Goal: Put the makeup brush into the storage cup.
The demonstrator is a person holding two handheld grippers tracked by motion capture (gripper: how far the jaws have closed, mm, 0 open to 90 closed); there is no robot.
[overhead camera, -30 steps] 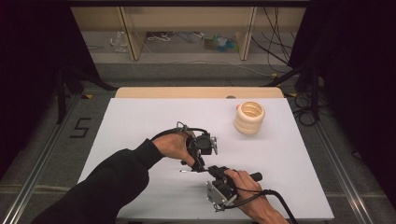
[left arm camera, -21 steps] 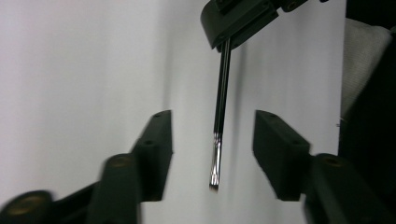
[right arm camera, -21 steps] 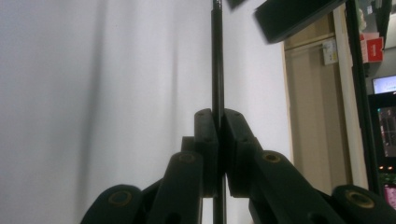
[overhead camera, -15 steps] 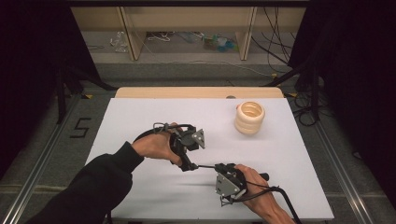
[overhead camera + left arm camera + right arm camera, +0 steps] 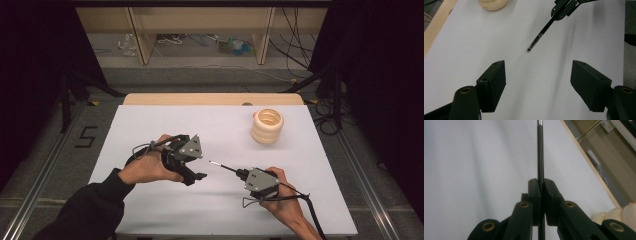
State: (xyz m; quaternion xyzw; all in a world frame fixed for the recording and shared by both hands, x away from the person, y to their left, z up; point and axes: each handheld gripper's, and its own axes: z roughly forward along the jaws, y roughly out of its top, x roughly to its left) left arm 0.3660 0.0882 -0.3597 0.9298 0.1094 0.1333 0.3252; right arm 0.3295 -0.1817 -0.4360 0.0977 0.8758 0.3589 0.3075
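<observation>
My right gripper (image 5: 242,173) (image 5: 540,182) is shut on a thin black rod (image 5: 225,167) (image 5: 540,150) with a silvery tip that points left toward the other hand. My left gripper (image 5: 194,169) (image 5: 537,67) hovers over the white table, left of that tip and apart from it. Its jaws have just been opening and stand wide with nothing between them. In the left gripper view the rod (image 5: 541,33) slants down from the right gripper (image 5: 564,7) at the top.
A stack of cream rings (image 5: 267,126) (image 5: 492,3) (image 5: 619,213) stands at the back right of the white table (image 5: 200,125). A wooden strip (image 5: 210,98) runs along the far edge. Cables trail off the front right.
The left gripper's jaws have opened and that hand has drawn away to the left from the rod's tip. The right hand has moved right with the rod in its jaws.
</observation>
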